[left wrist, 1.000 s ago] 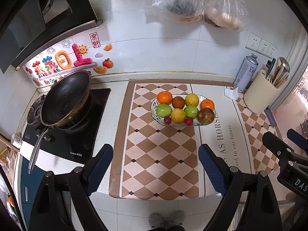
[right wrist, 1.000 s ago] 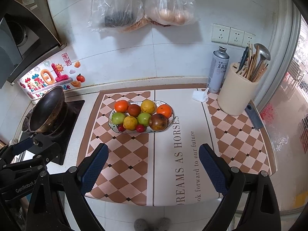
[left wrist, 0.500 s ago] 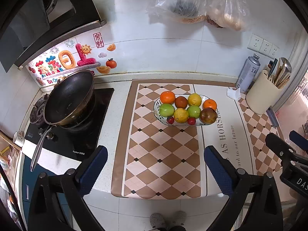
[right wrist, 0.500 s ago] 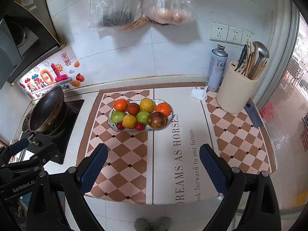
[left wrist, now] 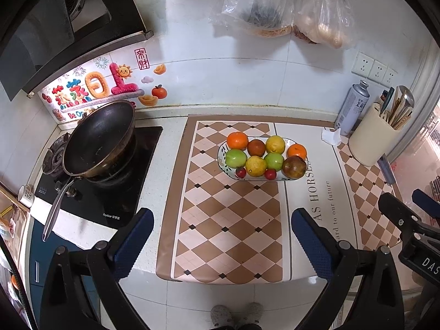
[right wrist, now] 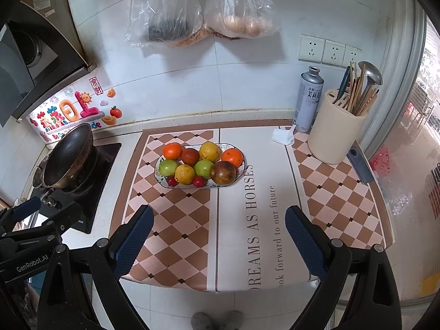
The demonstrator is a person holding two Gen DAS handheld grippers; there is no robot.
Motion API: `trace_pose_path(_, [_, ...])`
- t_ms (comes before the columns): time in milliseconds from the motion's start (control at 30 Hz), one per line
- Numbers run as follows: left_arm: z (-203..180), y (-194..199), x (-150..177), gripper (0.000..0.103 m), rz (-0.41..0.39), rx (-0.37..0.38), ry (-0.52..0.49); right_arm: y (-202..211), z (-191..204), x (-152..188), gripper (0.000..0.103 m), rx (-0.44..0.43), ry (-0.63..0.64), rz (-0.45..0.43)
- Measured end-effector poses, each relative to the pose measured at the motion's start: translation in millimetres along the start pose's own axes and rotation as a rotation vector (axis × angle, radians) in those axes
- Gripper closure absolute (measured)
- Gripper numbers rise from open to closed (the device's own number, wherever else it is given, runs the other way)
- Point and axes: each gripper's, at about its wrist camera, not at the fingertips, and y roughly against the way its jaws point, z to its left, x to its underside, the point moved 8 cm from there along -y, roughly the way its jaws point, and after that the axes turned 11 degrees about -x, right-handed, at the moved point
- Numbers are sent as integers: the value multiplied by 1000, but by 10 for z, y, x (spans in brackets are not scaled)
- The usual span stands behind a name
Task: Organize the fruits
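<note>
Two hand-held grippers hang above the front edge of the counter (right wrist: 132,143), both tilted downward toward it. The left hand-held gripper (left wrist: 220,236) has its blue-padded jaws spread wide with nothing between them, and the right hand-held gripper (right wrist: 218,233) is likewise wide apart and holds nothing. Well beyond both, an oval plate (right wrist: 159,177) sits on the checked mat (right wrist: 176,220), filled with fruit. Its back row runs orange (right wrist: 172,150), dark red fruit (right wrist: 190,156), yellow fruit (right wrist: 210,151), then a second orange (right wrist: 232,157). The front row has a green apple (right wrist: 168,167), another yellow fruit (right wrist: 184,174), a second green apple (right wrist: 204,168) and a brownish round fruit (right wrist: 223,172), with two small red fruits (right wrist: 199,181) tucked at the near rim. To the left, a black pan (left wrist: 99,140) rests on the stove (left wrist: 115,192). To the right, a cream utensil holder (right wrist: 334,134) stands beside a grey spray can (right wrist: 308,101), with a crumpled tissue (right wrist: 283,137) just in front of the can.
</note>
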Motion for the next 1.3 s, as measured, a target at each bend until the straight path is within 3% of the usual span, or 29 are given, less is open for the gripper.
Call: trace_pose_path(1300, [-54, 51, -26, 0, -6, 11, -14, 28, 21, 71, 4, -15, 25, 24])
